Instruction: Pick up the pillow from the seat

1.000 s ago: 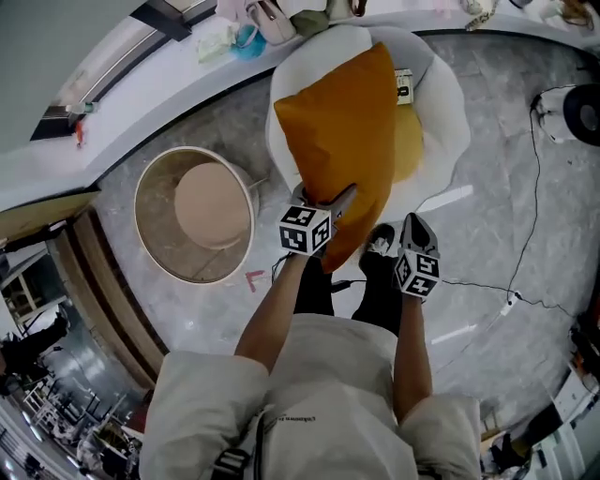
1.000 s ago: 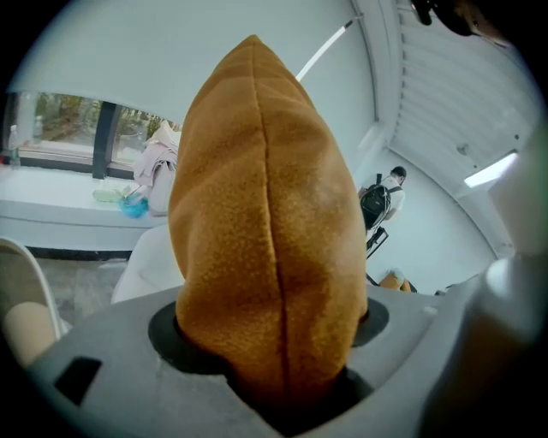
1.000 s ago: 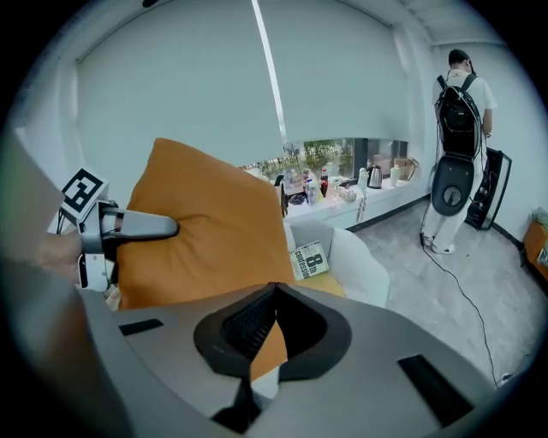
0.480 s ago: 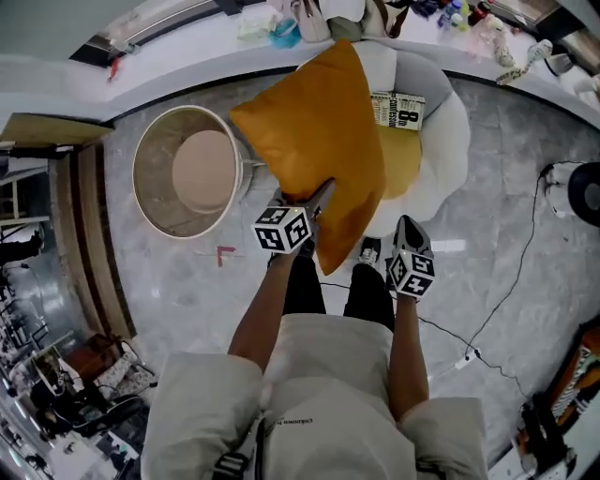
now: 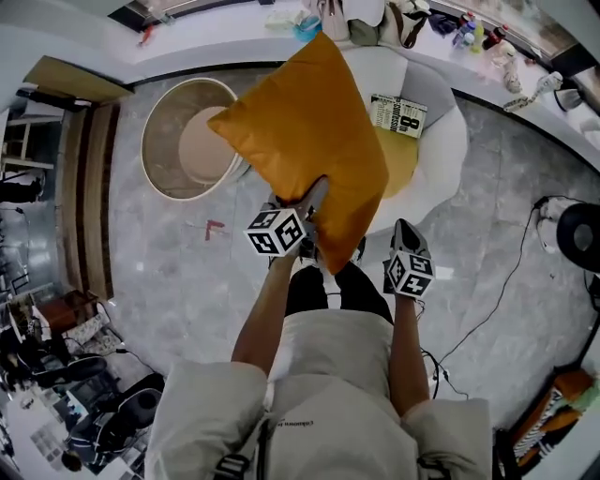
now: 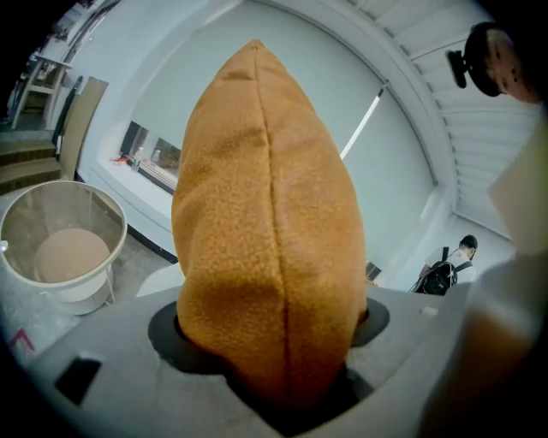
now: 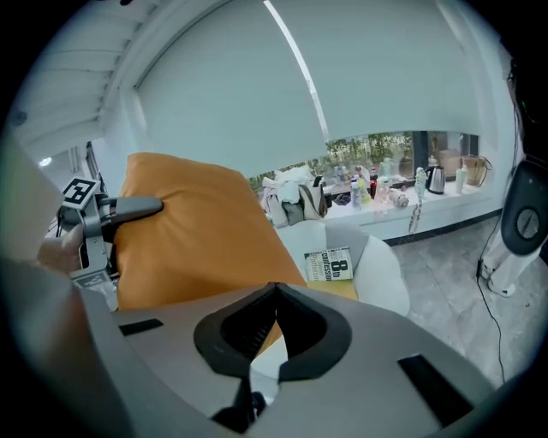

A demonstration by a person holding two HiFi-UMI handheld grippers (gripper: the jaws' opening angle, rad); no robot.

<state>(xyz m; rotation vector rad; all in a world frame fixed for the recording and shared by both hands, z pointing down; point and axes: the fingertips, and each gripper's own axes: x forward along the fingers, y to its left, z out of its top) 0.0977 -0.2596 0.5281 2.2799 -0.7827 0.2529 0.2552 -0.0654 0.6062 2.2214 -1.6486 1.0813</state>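
Right gripper (image 5: 404, 232) hangs empty near the person's knees, its jaws pressed together. Left gripper (image 5: 315, 200) pinches the lower edge of the orange pillow (image 5: 300, 131), held in the air above the white seat (image 5: 442, 150). On the seat lie a yellow cushion (image 5: 401, 165) and a book (image 5: 398, 114); a round tub (image 5: 169, 171) stands beside it.

Pillow (image 5: 305, 141) hides much of seat (image 5: 450, 141); book (image 5: 398, 114) small print unreadable; ledge clutter (image 5: 367, 13) cut off by top edge.

Pale beige short-sleeved T-shirt (image 5: 328, 375), black shorts (image 5: 307, 291)
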